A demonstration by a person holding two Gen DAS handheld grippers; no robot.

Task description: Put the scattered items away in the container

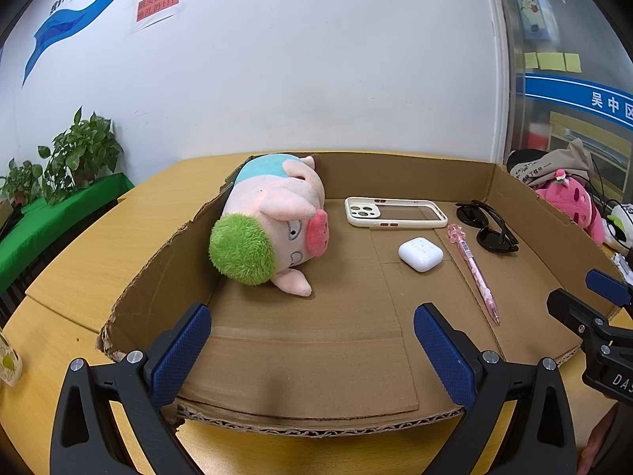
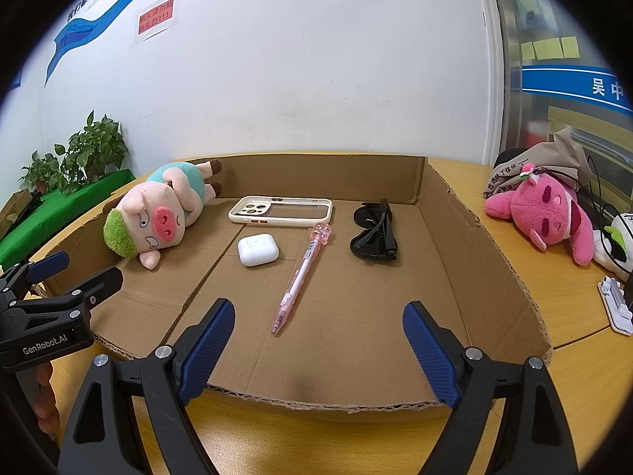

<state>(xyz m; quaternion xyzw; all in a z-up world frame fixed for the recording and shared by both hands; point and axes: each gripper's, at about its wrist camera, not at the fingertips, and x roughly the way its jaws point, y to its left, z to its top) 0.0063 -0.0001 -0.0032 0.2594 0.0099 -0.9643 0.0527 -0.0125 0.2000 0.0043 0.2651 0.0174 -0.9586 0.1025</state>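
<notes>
Left wrist: right tongs point(image 1: 593, 297) cut off

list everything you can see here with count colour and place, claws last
cardboard tray: 1, brown, on the table, near side torn low
pig plush: 1, pink with green hair and teal top, lying in the tray's left side
phone case: 1, cream with clear back, tray rear middle
earbud case: 1, white, in front of the phone case
pen: 1, pink, tray centre
sunglasses: 1, black, folded, right of the pen
pink plush: 1, on the table right of the tray
grey bag: 1, behind the pink plush
table: 1, yellow wood
potted plants: 2, green, far left
left claw: open, empty, at the tray's near edge
right claw: open, empty, at the tray's near edge
</notes>
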